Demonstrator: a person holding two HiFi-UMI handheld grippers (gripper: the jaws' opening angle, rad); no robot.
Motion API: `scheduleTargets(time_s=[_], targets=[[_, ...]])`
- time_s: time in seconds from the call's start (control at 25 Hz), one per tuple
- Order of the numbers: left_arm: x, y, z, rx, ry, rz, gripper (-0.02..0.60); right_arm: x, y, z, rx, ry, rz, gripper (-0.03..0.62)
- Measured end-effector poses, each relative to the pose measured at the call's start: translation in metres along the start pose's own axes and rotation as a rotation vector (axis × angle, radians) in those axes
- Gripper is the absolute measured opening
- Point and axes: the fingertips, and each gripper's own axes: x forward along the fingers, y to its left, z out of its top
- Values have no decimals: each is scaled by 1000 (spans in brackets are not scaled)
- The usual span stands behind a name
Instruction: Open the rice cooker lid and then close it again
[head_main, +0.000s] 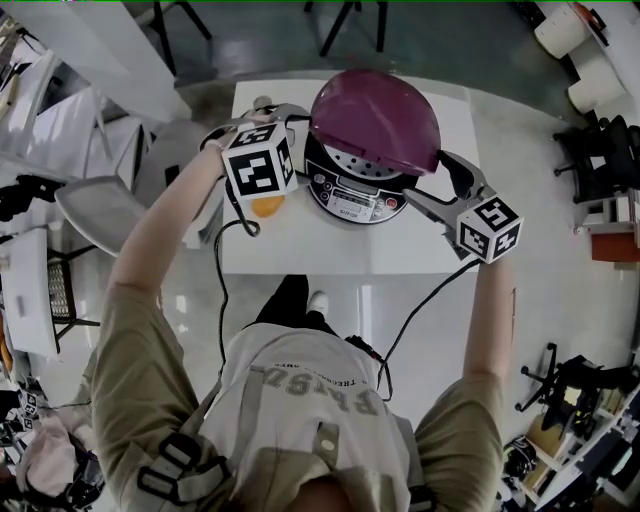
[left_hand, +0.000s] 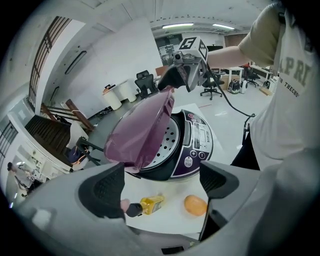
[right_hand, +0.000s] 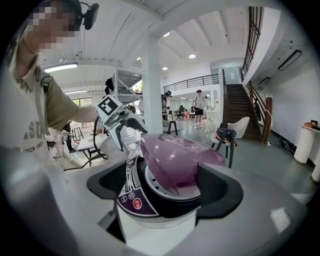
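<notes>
The rice cooker (head_main: 355, 195) stands at the back middle of a white table (head_main: 300, 250). Its purple lid (head_main: 375, 120) is raised about halfway and tilts over the pot. My right gripper (head_main: 445, 185) is open at the cooker's right side, and in the left gripper view its dark jaw meets the lid's upper edge (left_hand: 169, 90). In the right gripper view the lid (right_hand: 177, 157) and the cooker body (right_hand: 145, 205) sit between the spread fingers. My left gripper (head_main: 255, 120) is open to the left of the cooker, with nothing between its fingers.
An orange object (left_hand: 195, 205) and a small yellow bottle (left_hand: 147, 205) lie on the table to the left of the cooker. A cable (head_main: 222, 270) hangs over the table's front edge. Chairs and other tables stand on the floor around.
</notes>
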Motion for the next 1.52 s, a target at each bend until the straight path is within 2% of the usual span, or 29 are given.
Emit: scheduleTargets(time_s=[0.6,0.96,1.2,1.52], targets=[[20,-28,-23,31,69,-106,482,13,14,-36,3,96,52,439],[31,-37,-32,42,102,-144,480,19,18,-53,-16,160,80,439],[36,-42,-35,55,121,-164,480,19,24,-61,-19,200,135,440],[43,-48,-45,82,167,-190,480,23,34,-80,-126,313,184,472]])
